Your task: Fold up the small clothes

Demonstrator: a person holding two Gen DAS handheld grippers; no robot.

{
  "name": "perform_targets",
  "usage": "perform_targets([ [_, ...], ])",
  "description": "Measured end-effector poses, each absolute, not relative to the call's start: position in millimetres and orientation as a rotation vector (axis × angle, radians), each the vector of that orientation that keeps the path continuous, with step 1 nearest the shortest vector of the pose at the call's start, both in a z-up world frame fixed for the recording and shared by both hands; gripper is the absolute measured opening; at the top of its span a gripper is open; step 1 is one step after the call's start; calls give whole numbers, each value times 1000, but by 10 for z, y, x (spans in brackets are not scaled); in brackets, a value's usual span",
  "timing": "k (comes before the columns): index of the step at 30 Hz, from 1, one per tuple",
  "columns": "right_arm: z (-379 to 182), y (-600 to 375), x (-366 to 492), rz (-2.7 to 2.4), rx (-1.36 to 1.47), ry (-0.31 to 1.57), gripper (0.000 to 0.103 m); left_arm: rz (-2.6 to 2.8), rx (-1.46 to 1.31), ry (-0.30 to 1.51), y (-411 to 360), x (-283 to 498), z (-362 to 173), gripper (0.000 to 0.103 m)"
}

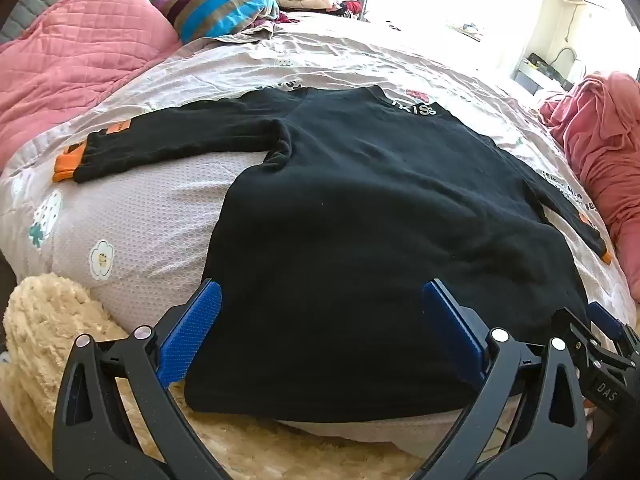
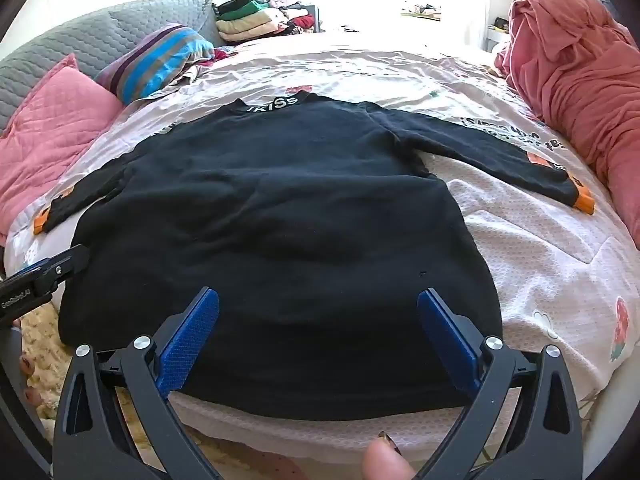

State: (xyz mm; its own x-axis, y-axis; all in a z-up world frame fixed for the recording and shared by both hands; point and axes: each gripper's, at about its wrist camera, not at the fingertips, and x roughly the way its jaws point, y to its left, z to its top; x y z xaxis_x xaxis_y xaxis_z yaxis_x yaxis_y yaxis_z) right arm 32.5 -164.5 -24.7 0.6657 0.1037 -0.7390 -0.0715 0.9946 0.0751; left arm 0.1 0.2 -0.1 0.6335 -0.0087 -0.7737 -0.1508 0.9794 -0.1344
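Black long-sleeved sweater (image 1: 360,208) spread flat, back side up, on a bed (image 1: 168,216) with a pale floral cover. Both sleeves stretched outward from the sweater, each ending in an orange cuff (image 1: 68,162). White lettering on the collar (image 2: 276,105) at the sweater's far end. Left claw (image 1: 320,320) spread wide just over the sweater's near hem, blue pads (image 1: 192,336) either side of the fabric, pinching nothing. Right claw (image 2: 316,320) likewise spread wide over the near hem, toward the sweater's right side, holding nothing. Pink quilted pillow (image 1: 76,52) and striped pillow (image 1: 224,4) beyond the sweater's left sleeve. Stack of folded clothes (image 2: 256,20) past the collar. Crumpled pink blanket (image 2: 572,60) beyond the right sleeve. Cream fluffy rug (image 1: 52,328) below the near hem.
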Motion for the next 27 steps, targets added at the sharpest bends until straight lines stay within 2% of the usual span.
perform_targets([
  [27, -255, -1614, 255, 97, 3, 830, 99, 84, -180, 877, -36, -30, 40, 95],
])
